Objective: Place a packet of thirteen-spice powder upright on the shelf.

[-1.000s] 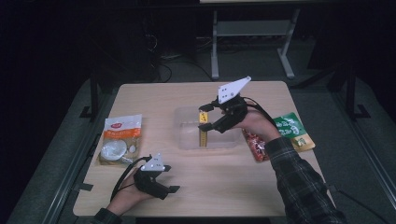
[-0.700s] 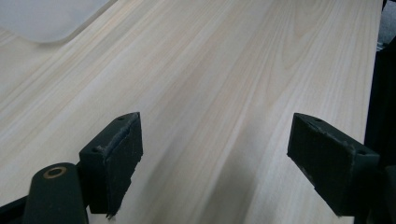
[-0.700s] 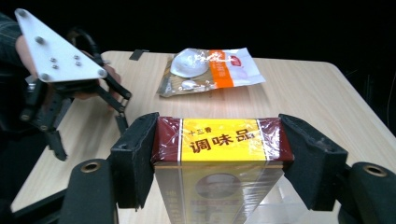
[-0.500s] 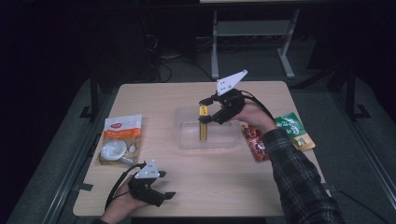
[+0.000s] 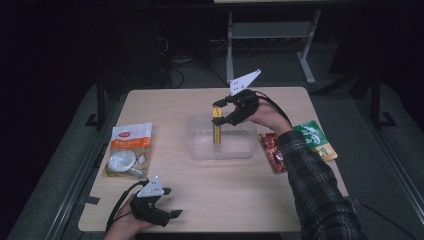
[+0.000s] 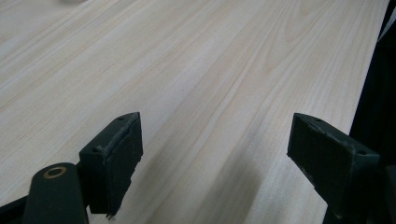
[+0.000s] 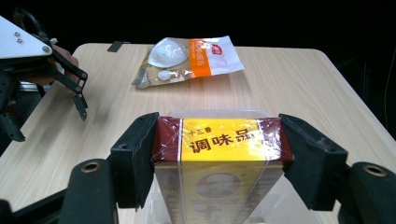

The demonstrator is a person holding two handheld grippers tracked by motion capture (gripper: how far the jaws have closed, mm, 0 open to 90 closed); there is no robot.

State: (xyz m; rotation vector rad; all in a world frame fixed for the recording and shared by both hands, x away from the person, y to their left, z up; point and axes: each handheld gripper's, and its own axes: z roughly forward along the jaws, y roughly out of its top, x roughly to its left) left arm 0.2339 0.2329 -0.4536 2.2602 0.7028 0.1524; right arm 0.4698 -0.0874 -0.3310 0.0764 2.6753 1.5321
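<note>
The right gripper (image 7: 218, 156) clamps both jaws on a yellow-and-maroon seasoning box (image 7: 219, 140) — held upright, its lower end inside the clear plastic container (image 5: 197, 145) directly below. Well apart, the left gripper (image 6: 219, 158) hovers wide open over bare table (image 6: 196, 70) — nothing between its jaws

Pale wooden table (image 5: 200, 200). Bore a clear tub (image 5: 200, 148) at centre, an orange-and-white packet (image 5: 129, 149) by the left edge, red (image 5: 271, 150) and green (image 5: 314, 139) packets by the right edge.
</note>
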